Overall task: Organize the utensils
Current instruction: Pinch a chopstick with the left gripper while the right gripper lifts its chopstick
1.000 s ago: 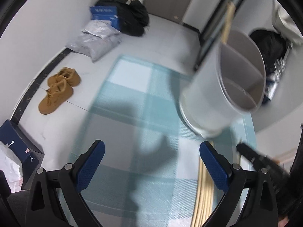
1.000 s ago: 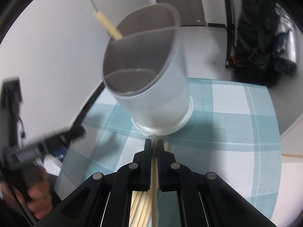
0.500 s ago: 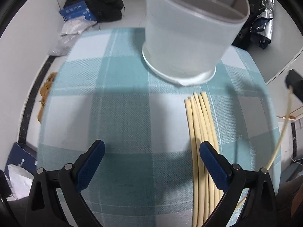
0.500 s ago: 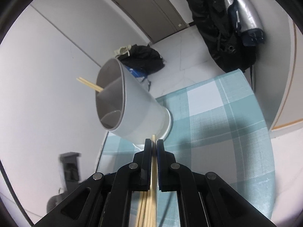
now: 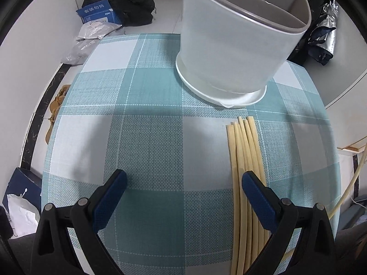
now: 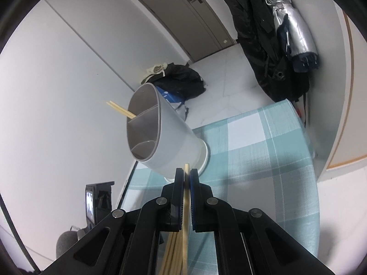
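Right gripper (image 6: 187, 178) jaws clamped on one pale wooden chopstick (image 6: 186, 197); left gripper (image 5: 182, 183) jaws wide apart, empty, over the teal checked tablecloth (image 5: 149, 137). Remaining loose chopsticks (image 5: 245, 160) lie bundled near the divided grey plastic utensil holder (image 5: 234, 45), which holds two.

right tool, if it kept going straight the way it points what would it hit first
Probably the lower wall of the grey utensil holder, dead ahead of the right tool and its clamped chopstick; depth is unclear.

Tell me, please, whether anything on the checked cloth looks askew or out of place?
Nothing stands out: the grey divided utensil holder stands upright, and the loose wooden chopsticks lie in a neat bundle on the teal checked cloth.
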The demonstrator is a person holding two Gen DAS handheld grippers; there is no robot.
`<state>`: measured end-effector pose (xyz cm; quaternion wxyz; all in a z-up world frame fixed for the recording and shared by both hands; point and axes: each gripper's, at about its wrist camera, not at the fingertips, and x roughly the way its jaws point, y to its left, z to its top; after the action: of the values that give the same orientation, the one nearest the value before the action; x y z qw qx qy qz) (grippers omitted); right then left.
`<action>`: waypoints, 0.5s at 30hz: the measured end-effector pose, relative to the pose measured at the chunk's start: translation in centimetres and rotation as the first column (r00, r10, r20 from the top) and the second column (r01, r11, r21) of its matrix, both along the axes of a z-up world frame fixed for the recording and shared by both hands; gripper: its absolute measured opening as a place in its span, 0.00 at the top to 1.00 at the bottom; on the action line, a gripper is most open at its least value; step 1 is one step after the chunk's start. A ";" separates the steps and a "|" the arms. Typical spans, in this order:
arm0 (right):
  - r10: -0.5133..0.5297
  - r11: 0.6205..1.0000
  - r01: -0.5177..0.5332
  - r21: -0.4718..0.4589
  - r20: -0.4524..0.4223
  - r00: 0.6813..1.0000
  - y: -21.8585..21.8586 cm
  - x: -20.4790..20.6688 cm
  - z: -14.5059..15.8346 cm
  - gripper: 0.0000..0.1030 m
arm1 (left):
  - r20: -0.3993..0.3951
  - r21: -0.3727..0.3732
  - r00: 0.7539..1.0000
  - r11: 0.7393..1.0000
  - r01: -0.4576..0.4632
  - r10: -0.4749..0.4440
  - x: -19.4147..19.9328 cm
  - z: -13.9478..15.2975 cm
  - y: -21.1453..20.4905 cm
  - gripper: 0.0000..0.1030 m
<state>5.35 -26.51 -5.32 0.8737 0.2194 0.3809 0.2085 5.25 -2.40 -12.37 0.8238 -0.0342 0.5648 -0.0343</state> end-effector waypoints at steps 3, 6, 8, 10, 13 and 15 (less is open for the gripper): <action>0.003 1.000 -0.003 0.004 0.003 1.000 -0.1 0.0 -0.1 0.96 | 0.002 0.006 1.000 1.000 -0.006 0.006 0.2 0.0 -0.2 0.04; 0.006 1.000 -0.006 0.002 0.006 1.000 -0.2 -0.1 0.0 0.96 | 0.005 0.007 1.000 1.000 -0.014 0.014 0.4 0.0 -0.3 0.04; 0.006 1.000 -0.006 0.004 0.009 1.000 -0.3 -0.1 0.0 0.96 | 0.006 0.022 1.000 1.000 -0.010 0.009 0.6 -0.1 -0.4 0.04; 0.006 1.000 -0.006 0.004 0.016 1.000 -0.3 -0.2 0.0 0.96 | 0.009 0.046 1.000 0.999 0.001 -0.001 0.5 -0.2 -0.9 0.04; 0.003 1.000 -0.003 0.005 0.023 1.000 -0.5 -0.4 0.2 0.96 | 0.003 0.084 1.000 0.996 0.029 -0.029 0.7 -0.3 -1.7 0.04; -0.001 1.000 0.001 0.005 0.027 1.000 -0.6 -0.4 0.3 0.96 | 0.012 0.099 0.999 0.995 0.028 -0.030 0.9 -0.2 -2.0 0.03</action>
<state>4.92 -27.09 -5.06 0.8784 0.2189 0.3682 0.2118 6.13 -4.40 -12.59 0.8275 0.0149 0.5609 -0.0187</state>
